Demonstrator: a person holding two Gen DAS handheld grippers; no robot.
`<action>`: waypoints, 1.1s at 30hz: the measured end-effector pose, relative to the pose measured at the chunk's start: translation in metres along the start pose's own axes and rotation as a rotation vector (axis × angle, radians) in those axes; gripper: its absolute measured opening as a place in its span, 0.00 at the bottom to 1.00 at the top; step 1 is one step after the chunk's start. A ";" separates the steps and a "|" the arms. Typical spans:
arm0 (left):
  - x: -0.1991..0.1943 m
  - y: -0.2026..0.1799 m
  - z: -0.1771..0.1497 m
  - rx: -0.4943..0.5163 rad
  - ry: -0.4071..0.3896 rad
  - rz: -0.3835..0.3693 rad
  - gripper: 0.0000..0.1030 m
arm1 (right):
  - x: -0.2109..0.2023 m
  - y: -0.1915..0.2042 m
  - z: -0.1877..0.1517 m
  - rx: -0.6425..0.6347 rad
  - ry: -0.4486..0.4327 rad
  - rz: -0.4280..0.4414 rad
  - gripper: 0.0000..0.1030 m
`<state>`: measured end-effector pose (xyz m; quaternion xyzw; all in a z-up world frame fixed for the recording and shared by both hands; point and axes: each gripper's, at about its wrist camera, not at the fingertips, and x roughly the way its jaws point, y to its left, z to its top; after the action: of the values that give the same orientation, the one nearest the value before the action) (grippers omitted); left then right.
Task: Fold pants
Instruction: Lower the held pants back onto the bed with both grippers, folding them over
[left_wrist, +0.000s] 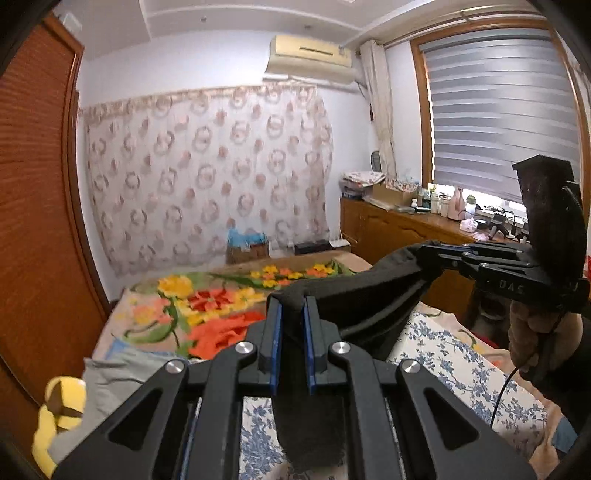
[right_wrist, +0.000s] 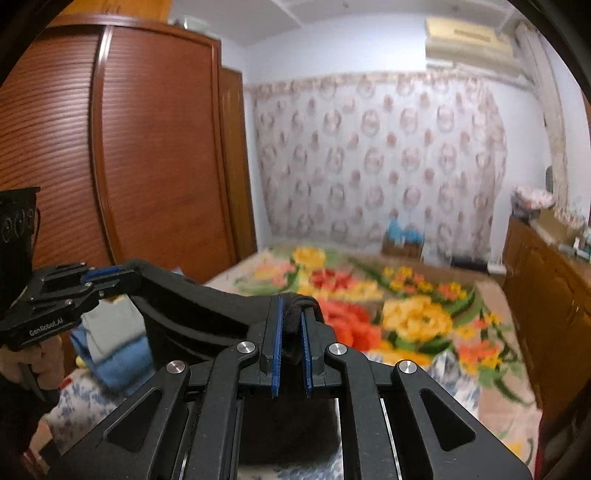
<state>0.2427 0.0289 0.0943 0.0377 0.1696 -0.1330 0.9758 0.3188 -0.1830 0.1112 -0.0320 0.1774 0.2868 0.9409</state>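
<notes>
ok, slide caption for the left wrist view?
Left gripper and right gripper clamp black pants stretched above floral bed.

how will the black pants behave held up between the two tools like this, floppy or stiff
Probably floppy: the black pants sag in a curve between the left tool and the right tool, and the rest hangs limp below. The fabric looks thick and fleecy, so likely not slippery. Each tool is shut on a bunched edge, so the grip seems secure.

left gripper (left_wrist: 293, 306) pinches black pants (left_wrist: 354, 295); right gripper (left_wrist: 424, 254) clamps the far end, above floral bed (left_wrist: 443, 339).
</notes>
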 end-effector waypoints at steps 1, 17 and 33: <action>-0.004 -0.002 -0.002 0.003 0.003 -0.001 0.08 | -0.003 0.002 0.000 -0.007 -0.002 -0.004 0.06; -0.058 -0.058 -0.120 0.001 0.202 -0.072 0.08 | -0.051 0.048 -0.131 0.001 0.206 -0.018 0.06; -0.125 -0.098 -0.167 -0.040 0.272 -0.155 0.08 | -0.130 0.077 -0.206 0.087 0.288 0.021 0.06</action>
<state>0.0487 -0.0147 -0.0231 0.0228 0.3053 -0.1983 0.9311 0.1112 -0.2209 -0.0324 -0.0302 0.3229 0.2810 0.9033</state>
